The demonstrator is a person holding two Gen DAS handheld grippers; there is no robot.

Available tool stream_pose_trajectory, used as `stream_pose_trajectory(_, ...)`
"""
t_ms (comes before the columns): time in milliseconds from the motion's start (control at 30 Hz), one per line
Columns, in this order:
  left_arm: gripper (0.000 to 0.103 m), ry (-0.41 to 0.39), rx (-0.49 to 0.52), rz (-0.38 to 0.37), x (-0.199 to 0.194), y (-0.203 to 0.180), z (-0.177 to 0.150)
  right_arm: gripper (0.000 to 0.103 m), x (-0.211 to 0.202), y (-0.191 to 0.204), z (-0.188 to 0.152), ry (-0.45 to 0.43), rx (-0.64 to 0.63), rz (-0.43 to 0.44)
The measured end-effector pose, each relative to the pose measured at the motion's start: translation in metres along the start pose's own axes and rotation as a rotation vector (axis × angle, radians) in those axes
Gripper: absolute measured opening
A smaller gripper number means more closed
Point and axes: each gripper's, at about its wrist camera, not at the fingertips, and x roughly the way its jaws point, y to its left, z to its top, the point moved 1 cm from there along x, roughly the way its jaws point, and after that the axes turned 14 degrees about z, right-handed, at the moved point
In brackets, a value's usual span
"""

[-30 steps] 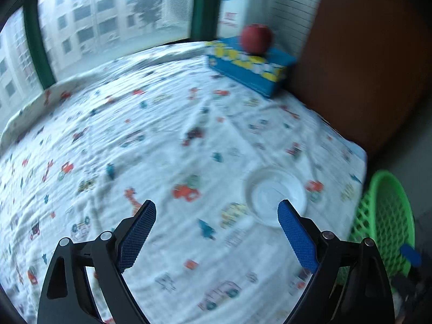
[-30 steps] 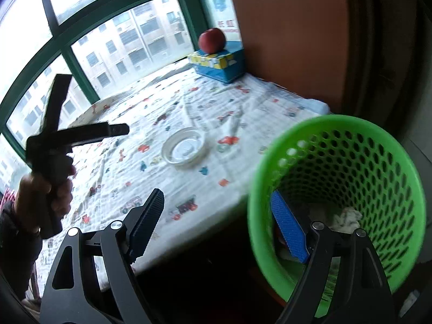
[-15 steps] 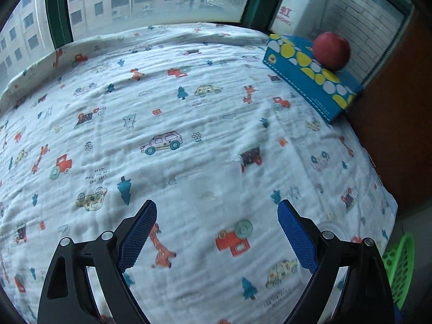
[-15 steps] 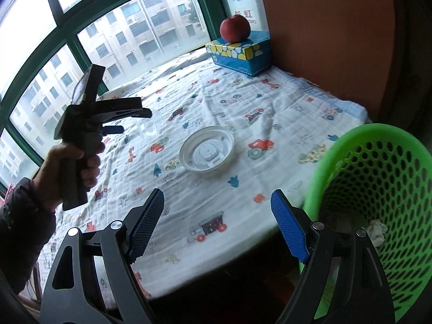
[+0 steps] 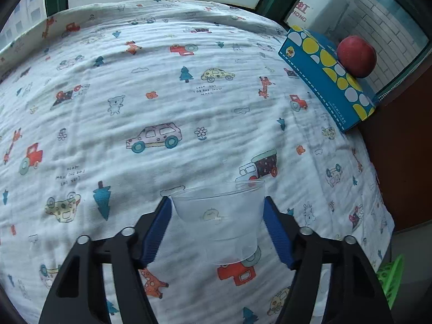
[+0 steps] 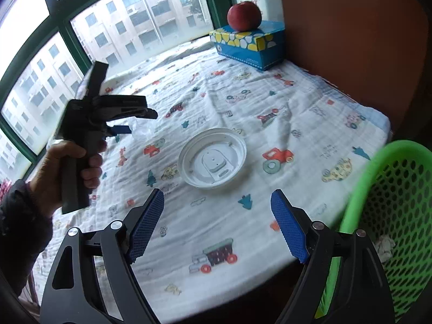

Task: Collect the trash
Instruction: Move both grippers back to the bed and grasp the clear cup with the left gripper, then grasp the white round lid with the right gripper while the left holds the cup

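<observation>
My left gripper (image 5: 217, 205) is shut on a clear plastic cup (image 5: 220, 221) and holds it upright above the patterned tablecloth (image 5: 135, 94). In the right wrist view that gripper (image 6: 129, 124) is held up at the left over the table. A white plastic lid (image 6: 212, 161) lies upside down in the middle of the cloth. My right gripper (image 6: 217, 210) is open and empty, just in front of the lid near the table's front edge. A green mesh basket (image 6: 391, 216) stands at the right below the table, with crumpled paper (image 6: 386, 245) inside.
A blue tissue box (image 6: 248, 46) with a red apple (image 6: 244, 16) on top sits at the far right corner by the window; both also show in the left wrist view, the box (image 5: 326, 81) and the apple (image 5: 356, 56). A brown wall (image 6: 351, 27) borders the right side.
My left gripper has closed on the clear cup, which was not between its fingers before. My right gripper has moved from over the basket to in front of the lid.
</observation>
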Motion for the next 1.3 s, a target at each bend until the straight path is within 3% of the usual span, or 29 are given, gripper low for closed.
stream_pose_trajectory(567, 0.058, -0.099, 0.055, -0.04, -0.048, 0.024, -0.007, 0.091, 0.085, 0.0, 0.017, 0.135, -0.069, -0.059)
stream_pose_trajectory(833, 0.058, -0.123, 0.071, -0.041, -0.066, 0.035, -0.017, 0.091, 0.106, -0.001, 0.021, 0.153, -0.085, -0.099)
stream_pose_trajectory(1033, 0.058, -0.136, 0.088, -0.037, -0.073, 0.036, -0.024, 0.089, 0.113, 0.001, 0.023, 0.153, -0.1, -0.133)
stream_pose_trajectory(1300, 0.058, -0.171, 0.128, -0.042, -0.092, 0.025, -0.039, 0.089, 0.09, 0.009, 0.02, 0.119, -0.085, -0.106)
